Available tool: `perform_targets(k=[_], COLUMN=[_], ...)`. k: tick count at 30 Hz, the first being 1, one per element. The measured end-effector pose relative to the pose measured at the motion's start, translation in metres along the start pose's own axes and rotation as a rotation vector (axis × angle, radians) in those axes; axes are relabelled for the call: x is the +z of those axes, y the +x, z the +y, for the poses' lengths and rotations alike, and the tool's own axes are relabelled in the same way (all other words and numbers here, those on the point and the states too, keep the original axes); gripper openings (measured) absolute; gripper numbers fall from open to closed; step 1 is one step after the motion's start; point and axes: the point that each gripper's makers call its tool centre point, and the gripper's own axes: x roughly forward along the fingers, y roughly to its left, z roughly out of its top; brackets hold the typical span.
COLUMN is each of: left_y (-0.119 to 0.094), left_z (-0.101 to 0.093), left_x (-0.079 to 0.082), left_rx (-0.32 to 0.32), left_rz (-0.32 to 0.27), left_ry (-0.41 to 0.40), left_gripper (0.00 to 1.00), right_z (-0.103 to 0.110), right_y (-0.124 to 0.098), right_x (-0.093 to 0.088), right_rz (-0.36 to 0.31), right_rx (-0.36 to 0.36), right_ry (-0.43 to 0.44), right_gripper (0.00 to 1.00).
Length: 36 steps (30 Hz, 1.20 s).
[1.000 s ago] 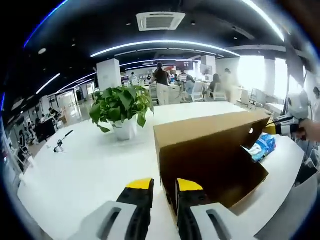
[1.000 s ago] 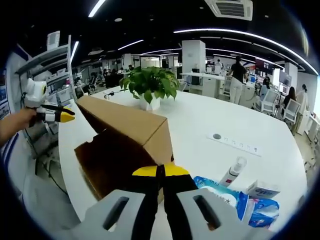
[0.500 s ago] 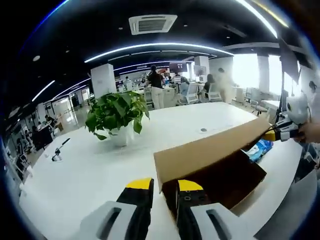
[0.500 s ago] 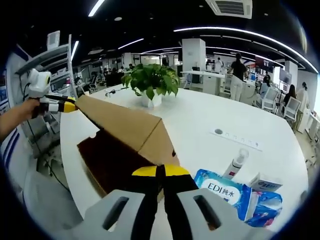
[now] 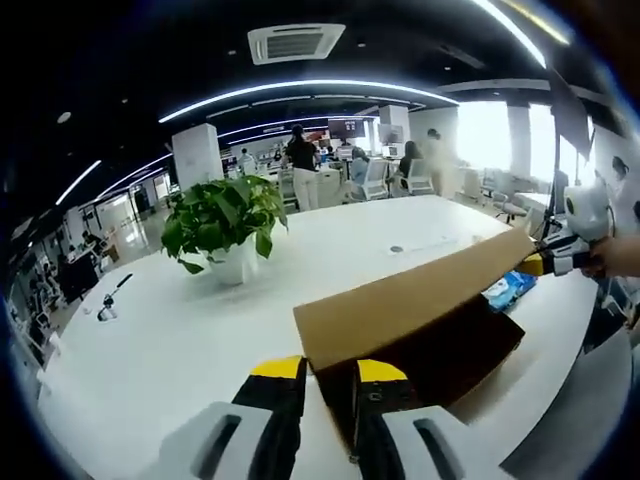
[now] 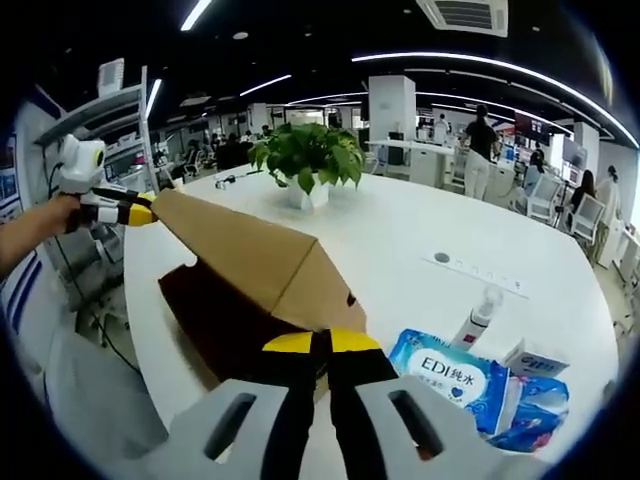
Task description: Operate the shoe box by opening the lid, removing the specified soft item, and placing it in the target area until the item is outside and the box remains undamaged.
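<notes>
My left hand-held gripper (image 5: 322, 372) and right hand-held gripper (image 6: 320, 345) each pinch an end of the cardboard shoe box lid (image 6: 250, 258), held raised over the box (image 5: 440, 350) on the white bench (image 5: 170, 330). Beside the box lies a blue tissue pack (image 6: 455, 375); beyond it stands a potted plant (image 5: 220, 220).

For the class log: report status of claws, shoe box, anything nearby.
Left claw and right claw each shut on a lid end. Shoe box on white table, lid partly raised. Blue tissue packs beside the box; potted plant beyond.
</notes>
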Motion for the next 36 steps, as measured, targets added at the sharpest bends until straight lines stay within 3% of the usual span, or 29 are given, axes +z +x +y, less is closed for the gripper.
perform_targets(k=[10,26,36], left_y=[-0.002,-0.001,-0.002], left_z=[-0.006,-0.015,-0.021], left_x=[-0.014,-0.044,-0.059], left_rx=[-0.016,-0.048,-0.078], left_rz=[0.031,0.095,0.136], left_ry=[0.012,0.026,0.03], left_gripper=[0.21,0.25,0.28], right_z=[0.008,0.028,0.039], right_y=[-0.003,-0.005,-0.006], right_x=[-0.01,-0.03,-0.04], right_rz=[0.011,0.027,0.038], right_rx=[0.02,0.095,0.139], right_ry=[-0.081,-0.19,-0.189], right_gripper=[0.04,0.17,0.25])
